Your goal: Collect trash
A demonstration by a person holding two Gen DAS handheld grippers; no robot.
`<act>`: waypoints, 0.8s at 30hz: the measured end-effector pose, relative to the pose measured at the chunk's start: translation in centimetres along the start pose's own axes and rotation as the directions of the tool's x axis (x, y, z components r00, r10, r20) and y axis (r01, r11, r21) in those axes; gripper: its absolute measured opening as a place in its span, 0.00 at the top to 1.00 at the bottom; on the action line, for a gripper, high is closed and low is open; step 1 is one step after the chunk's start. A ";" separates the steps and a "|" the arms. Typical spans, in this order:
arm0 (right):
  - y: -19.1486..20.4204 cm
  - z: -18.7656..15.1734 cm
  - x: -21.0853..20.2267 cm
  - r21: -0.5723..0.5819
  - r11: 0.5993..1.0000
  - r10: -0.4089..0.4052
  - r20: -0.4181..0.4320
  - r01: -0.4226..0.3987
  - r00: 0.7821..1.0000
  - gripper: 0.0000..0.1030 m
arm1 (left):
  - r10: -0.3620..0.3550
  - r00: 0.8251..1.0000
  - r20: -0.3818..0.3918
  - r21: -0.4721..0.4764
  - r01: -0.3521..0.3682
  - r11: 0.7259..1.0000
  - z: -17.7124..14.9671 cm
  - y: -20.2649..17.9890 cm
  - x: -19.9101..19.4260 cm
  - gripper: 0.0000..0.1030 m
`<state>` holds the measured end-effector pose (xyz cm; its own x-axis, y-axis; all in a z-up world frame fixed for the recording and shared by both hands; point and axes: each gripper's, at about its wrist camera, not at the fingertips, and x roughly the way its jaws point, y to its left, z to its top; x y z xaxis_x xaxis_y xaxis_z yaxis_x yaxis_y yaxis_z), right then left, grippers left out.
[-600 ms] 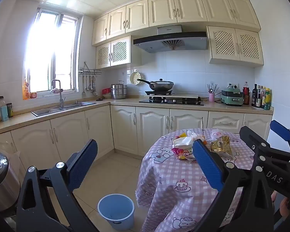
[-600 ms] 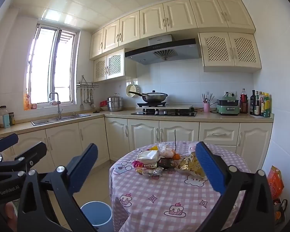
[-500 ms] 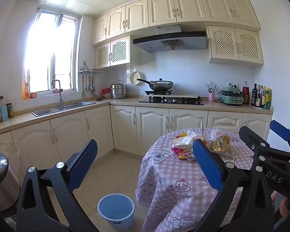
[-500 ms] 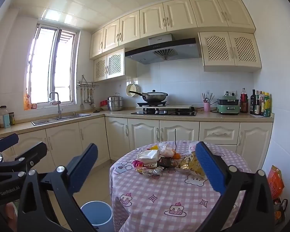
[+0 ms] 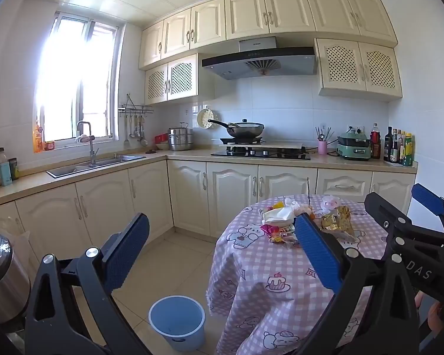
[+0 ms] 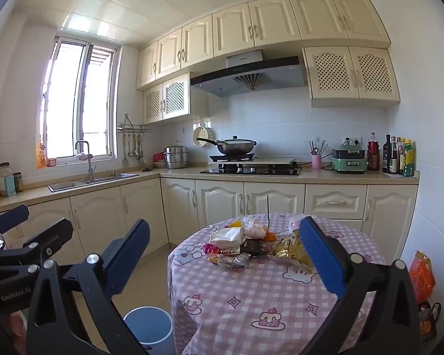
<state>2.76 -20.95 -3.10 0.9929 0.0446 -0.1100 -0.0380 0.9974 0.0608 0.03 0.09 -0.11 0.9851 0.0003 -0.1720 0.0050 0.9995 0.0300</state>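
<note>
The round surface (image 6: 245,295), under a pink checked cloth, carries the trash in a loose heap toward its far half. On the floor just beside its left edge stands the blue bucket (image 5: 177,322), open and seemingly empty, the likely place for the trash.

Both tongs hang short of the surface, level with it, well apart from the heap. The left tongs (image 5: 219,248) are spread wide with nothing between them; the right tongs (image 6: 225,254) likewise stand fully spread and empty.

The heap itself, biggest piece first: a white crumpled tissue pack (image 6: 226,236), a gold foil bag (image 6: 290,250) at the right, a dark wrapper (image 6: 254,245) in the middle, a clear bag of pinkish stuff (image 6: 256,230) behind, then small bright wrappers (image 6: 222,253) at the near left edge and an orange fruit (image 6: 270,237).

The step in hand looks like the approach for a first pick. It would go best taking an outer piece, such as the gold bag for the right tongs, coming in low and closing on a crumpled ridge rather than a flat face. Foil slips, so grip firmly before lifting, and avoid dragging the cloth.
</note>
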 end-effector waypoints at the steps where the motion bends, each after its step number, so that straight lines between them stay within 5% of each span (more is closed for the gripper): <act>1: 0.0 0.0 0.1 0.000 1.000 0.000 0.000 0.000 1.000 0.04 | 0.000 1.000 0.000 0.000 0.000 1.000 0.0 0.0 0.0 0.07; 24: 0.1 -0.4 0.2 0.004 1.000 0.007 -0.003 -0.007 1.000 0.04 | 0.004 1.000 -0.003 -0.001 -0.004 1.000 -0.7 -0.5 0.4 0.07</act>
<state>2.87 -20.78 -3.47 0.9923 0.0520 -0.1126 -0.0448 0.9968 0.0659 0.33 -0.35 -0.93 0.9845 0.0043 -0.1752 0.0009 0.9995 0.0300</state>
